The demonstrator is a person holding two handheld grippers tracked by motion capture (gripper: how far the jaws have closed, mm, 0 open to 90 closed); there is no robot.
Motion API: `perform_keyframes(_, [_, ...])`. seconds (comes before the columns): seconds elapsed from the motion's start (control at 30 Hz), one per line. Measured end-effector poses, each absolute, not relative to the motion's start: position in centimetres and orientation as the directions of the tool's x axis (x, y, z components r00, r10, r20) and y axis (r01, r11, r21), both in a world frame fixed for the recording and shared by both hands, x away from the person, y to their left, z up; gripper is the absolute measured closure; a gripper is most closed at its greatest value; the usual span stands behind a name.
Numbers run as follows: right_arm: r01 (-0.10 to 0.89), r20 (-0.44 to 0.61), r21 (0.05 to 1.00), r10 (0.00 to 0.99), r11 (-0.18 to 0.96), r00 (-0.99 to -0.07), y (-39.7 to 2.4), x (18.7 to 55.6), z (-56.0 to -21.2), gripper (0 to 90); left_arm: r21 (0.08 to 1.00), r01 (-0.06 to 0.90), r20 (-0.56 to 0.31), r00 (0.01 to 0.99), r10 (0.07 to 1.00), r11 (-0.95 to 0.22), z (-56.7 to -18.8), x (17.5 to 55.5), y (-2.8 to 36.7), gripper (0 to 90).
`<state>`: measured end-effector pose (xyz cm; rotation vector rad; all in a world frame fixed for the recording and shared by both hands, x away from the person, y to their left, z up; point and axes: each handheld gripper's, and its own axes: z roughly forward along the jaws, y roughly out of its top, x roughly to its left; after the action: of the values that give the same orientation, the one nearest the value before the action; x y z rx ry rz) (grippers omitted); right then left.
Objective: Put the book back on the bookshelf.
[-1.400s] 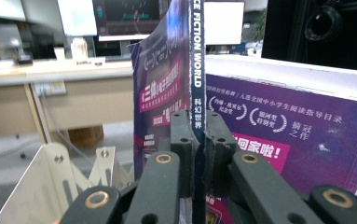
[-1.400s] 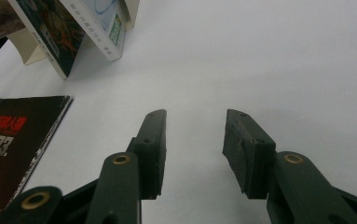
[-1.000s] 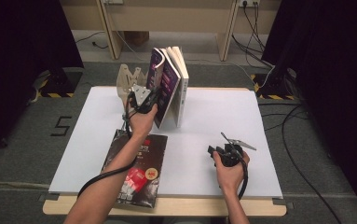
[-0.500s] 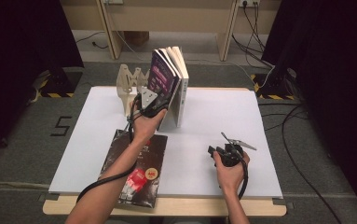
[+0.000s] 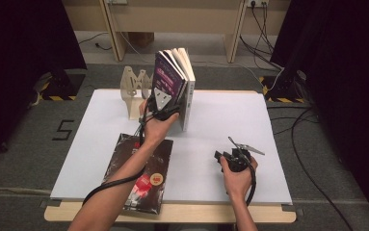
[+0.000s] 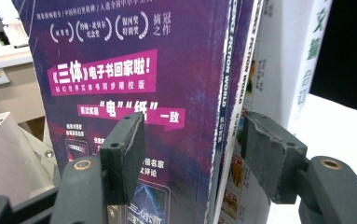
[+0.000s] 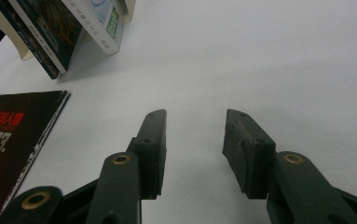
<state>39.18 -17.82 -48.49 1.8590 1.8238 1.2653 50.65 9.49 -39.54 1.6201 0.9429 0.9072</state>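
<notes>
My left claw has just been opening, and its jaws now stand apart on either side of the purple book: one pad in front of the cover, the other past the spine edge, neither pressing on it. From above, that claw sits against the lower part of the purple book, which stands upright at the far middle of the desk. Just beside it, on its right, a white book stands upright too. Left of the purple book, near the desk's far edge, is a pale wooden stand.

Nearer me than the purple book, a dark magazine lies flat with its lower end over the desk's front edge, under my left forearm.

My right claw is open with nothing between its jaws, held over bare desk well to the right of the purple book.
</notes>
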Motion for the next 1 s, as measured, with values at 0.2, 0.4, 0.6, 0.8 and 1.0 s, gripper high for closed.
perform_keyframes(0.2, [0.705,0.417,0.679,0.898,-0.205,-0.140,-17.7,39.1,-48.6,59.4,0.961,0.175,0.132,0.388,0.912,-0.214,-39.6,51.5,8.7,36.6])
perform_keyframes(0.4, [0.699,0.408,0.688,0.900,-0.195,-0.150,-17.9,39.2,-48.6,59.3,0.957,0.193,0.134,0.360,0.923,-0.215,-39.4,52.1,8.5,37.4])
perform_keyframes(0.6, [0.700,0.408,0.687,0.901,-0.195,-0.149,-17.9,39.2,-48.7,59.3,0.957,0.181,0.151,0.361,0.920,-0.228,-39.6,51.9,8.2,42.3])
perform_keyframes(0.8, [0.702,0.409,0.685,0.901,-0.197,-0.147,-18.0,39.1,-48.6,59.4,0.956,0.170,0.165,0.367,0.915,-0.240,-39.3,51.6,8.7,48.1])
perform_keyframes(1.0, [0.700,0.400,0.688,0.905,-0.190,-0.147,-18.0,39.1,-48.7,59.4,0.963,0.163,0.144,0.362,0.921,-0.214,-38.9,50.8,9.9,62.0])
